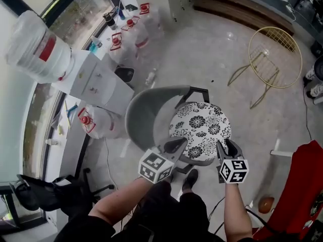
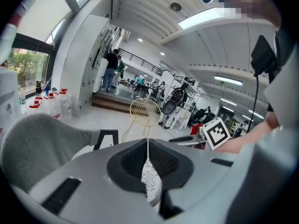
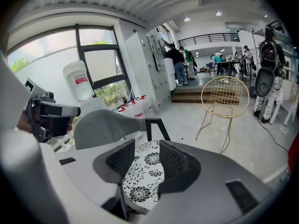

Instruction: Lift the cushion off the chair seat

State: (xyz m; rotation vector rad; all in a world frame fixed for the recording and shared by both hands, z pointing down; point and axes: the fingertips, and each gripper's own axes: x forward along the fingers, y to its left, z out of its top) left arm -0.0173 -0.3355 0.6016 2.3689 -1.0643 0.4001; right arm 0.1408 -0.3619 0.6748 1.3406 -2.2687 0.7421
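Black-and-white cushion [image 3: 140,181] between right gripper's [image 3: 145,149] parted fingers [image 3: 120,158].

Grey left tool [image 1: 177,145], right tool [image 1: 226,146]; black trousers [image 1: 151,212]

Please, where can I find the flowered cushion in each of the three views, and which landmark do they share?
Head view: the cushion sits at centre, on the grey chair.
Left gripper view: low centre, the cushion is only a thin patterned sliver.
Right gripper view: low centre, the cushion is a wide flowered strip.
Shared landmark: the gold wire chair, beyond the cushion.
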